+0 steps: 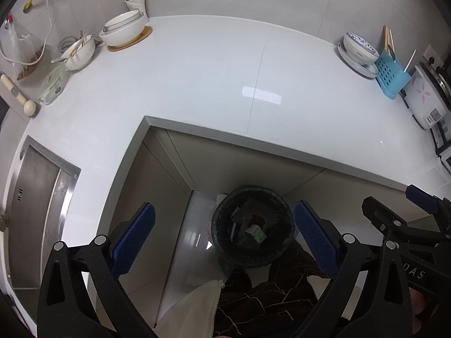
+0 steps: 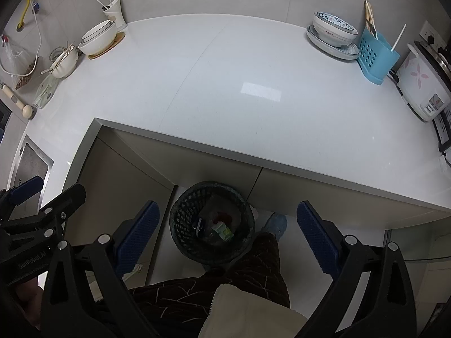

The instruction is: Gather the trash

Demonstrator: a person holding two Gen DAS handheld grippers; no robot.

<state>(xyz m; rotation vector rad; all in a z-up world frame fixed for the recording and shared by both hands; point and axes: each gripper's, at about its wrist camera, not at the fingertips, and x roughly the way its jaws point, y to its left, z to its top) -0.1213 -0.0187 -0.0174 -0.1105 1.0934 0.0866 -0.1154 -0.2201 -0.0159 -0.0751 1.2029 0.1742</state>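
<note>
Trash bin point(image 1: 251, 228) apparently below open left hand-held gripper point(image 1: 224, 238)

L-shaped counter point(image 2: 225, 84) with a sink point(image 1: 33, 211) set into its left arm. Back left corner: cup of straws point(image 2: 114, 11) against the wall, stacked bowls point(image 2: 98, 38) on a mat just in front of it, a smaller bowl point(image 2: 66, 59) to their left. Back right corner: bowl on a plate point(image 2: 334, 35); right of it a utensil holder point(image 2: 377, 56), then a rice cooker point(image 2: 422, 90) at the right edge. On the floor, in the counter's inner corner: a bin point(image 2: 211, 222) holding trash point(image 2: 222, 229).
</note>
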